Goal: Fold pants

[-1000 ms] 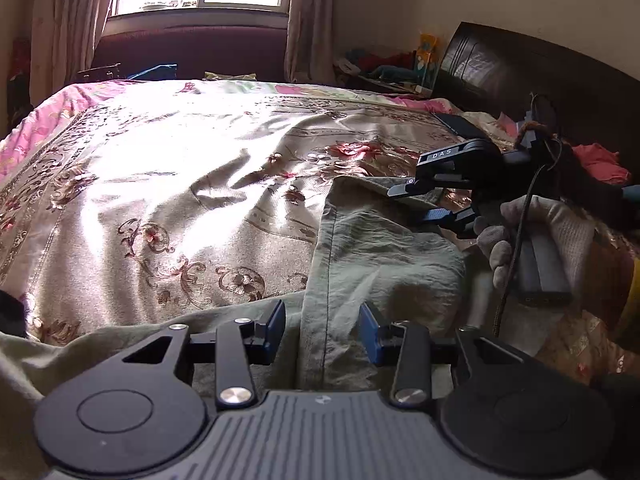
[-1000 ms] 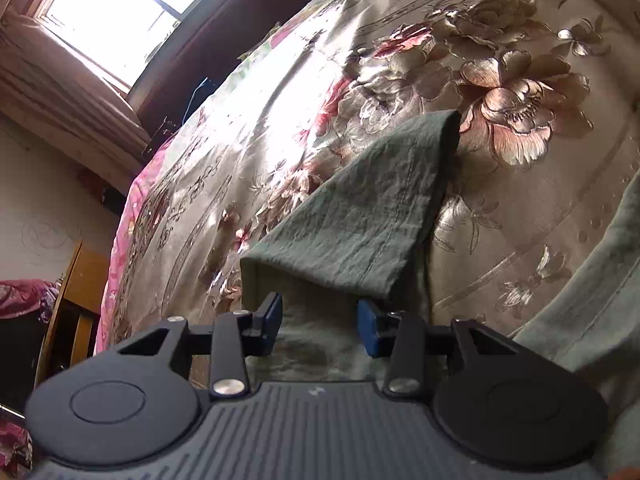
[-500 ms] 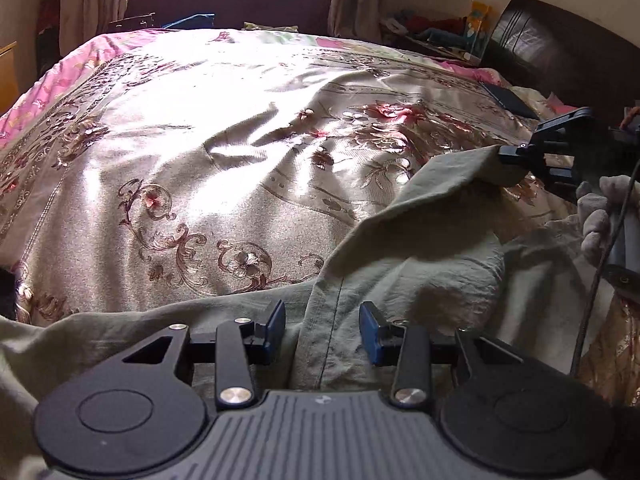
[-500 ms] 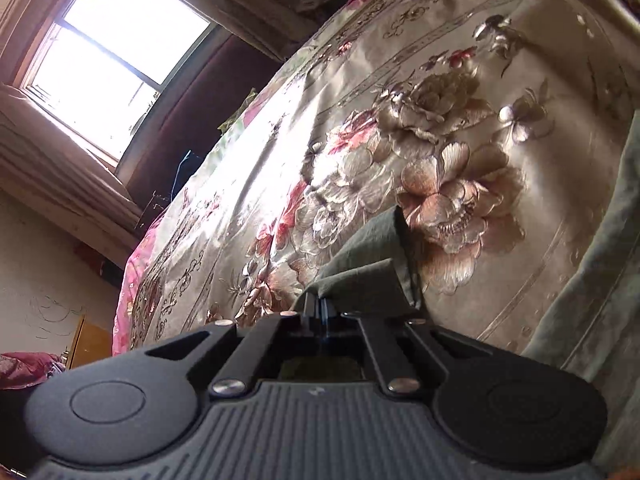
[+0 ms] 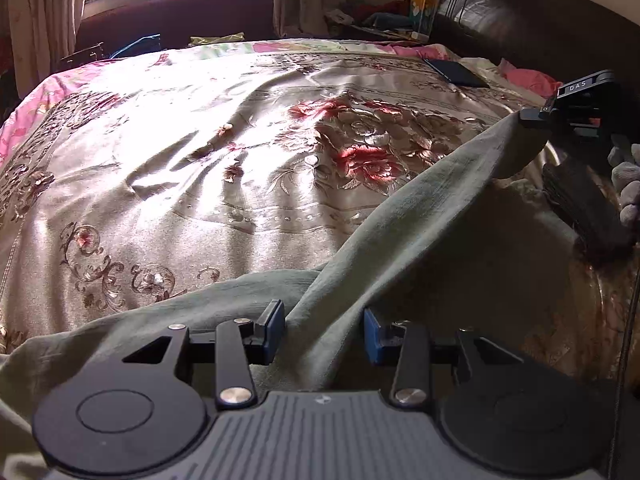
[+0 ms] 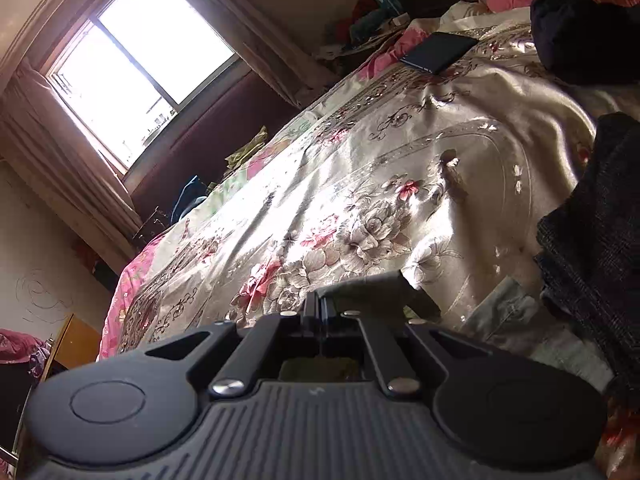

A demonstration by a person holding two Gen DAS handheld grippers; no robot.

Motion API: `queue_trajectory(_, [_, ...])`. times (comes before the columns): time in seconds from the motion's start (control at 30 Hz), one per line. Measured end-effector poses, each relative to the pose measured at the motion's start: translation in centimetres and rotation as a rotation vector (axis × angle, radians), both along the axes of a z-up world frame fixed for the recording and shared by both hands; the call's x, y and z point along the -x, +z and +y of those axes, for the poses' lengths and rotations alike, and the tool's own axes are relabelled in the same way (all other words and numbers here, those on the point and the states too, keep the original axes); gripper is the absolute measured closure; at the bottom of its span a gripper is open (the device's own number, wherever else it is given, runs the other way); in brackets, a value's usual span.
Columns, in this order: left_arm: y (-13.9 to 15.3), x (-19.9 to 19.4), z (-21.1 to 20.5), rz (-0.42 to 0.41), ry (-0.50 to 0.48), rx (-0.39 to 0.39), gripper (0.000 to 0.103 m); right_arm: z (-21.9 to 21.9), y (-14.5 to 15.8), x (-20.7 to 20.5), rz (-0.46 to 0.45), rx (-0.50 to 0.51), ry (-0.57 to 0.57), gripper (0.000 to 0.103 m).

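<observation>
A pair of olive-green cotton pants (image 5: 400, 216) lies across the near side of a bed covered in a shiny beige floral-embroidered bedspread (image 5: 200, 152), one end lifted off it. The right gripper (image 6: 320, 312), jaws clenched on a pinch of the green cloth, holds that end up in the air at the right of the left wrist view, a gloved hand (image 5: 626, 184) behind it. The left gripper (image 5: 320, 334) has its jaws apart, straddling a ridge of the fabric without visibly pressing it. To fold cleanly, the raised end should likely travel in a smooth arc over the resting part, edges matched, while the left side is pinned down. A black phone (image 5: 456, 73) rests well apart.
</observation>
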State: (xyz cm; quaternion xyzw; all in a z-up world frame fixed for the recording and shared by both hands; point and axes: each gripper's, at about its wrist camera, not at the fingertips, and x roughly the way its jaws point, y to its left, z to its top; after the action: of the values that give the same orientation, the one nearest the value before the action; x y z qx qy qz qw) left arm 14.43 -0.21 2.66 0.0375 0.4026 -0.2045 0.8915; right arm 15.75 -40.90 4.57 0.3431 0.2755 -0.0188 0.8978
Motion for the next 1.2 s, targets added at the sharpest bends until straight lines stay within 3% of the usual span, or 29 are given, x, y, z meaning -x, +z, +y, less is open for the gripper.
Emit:
queue_trajectory(0.37, [0.0, 1.7, -1.0, 0.0, -0.059, 0.004, 0.049, -1.4, 0.4, 1.3, 0.031, 0.03, 0.031, 0.101])
queue_trajectory(0.53, [0.6, 3.4, -0.7, -0.063, -0.132, 0.018, 0.045, -0.7, 2.6, 0.7, -0.019, 0.018, 0.068, 0.101])
queue_trajectory(0.67, [0.1, 4.9, -1.4, -0.127, -0.171, -0.062, 0.035, 0.6, 4.4, 0.1, -0.058, 0.023, 0.118, 0.101])
queue_trajectory(0.83, [-2.0, 5.1, -3.5, -0.194, -0.189, -0.179, 0.035, 1.4, 5.4, -0.2, -0.072, 0.014, 0.145, 0.101])
queue_trajectory(0.93, [-3.3, 4.7, -4.6, -0.222, -0.152, -0.273, 0.036, 1.8, 6.1, -0.6, -0.08, 0.028, 0.16, 0.101])
queue_trajectory(0.97, [-3.5, 4.4, -4.6, -0.219, -0.143, -0.286, 0.047, 1.9, 6.4, -0.8, -0.087, 0.031, 0.166, 0.101])
queue_trajectory(1.0, [-3.4, 3.7, -4.3, -0.201, -0.126, -0.28, 0.067, 2.1, 6.7, -0.9, -0.092, 0.032, 0.172, 0.101])
queue_trajectory(1.03, [-3.1, 3.2, -3.9, -0.179, -0.109, -0.258, 0.076, 2.2, 7.1, -1.1, -0.097, 0.033, 0.179, 0.101])
queue_trajectory(1.1, [-1.3, 2.1, -2.3, -0.159, -0.065, -0.175, 0.082, 2.4, 8.0, -1.7, -0.114, 0.036, 0.191, 0.101])
queue_trajectory(1.2, [2.5, 2.0, -0.4, -0.237, -0.003, -0.128, 0.084, 2.7, 9.9, -2.2, -0.169, 0.032, 0.211, 0.101])
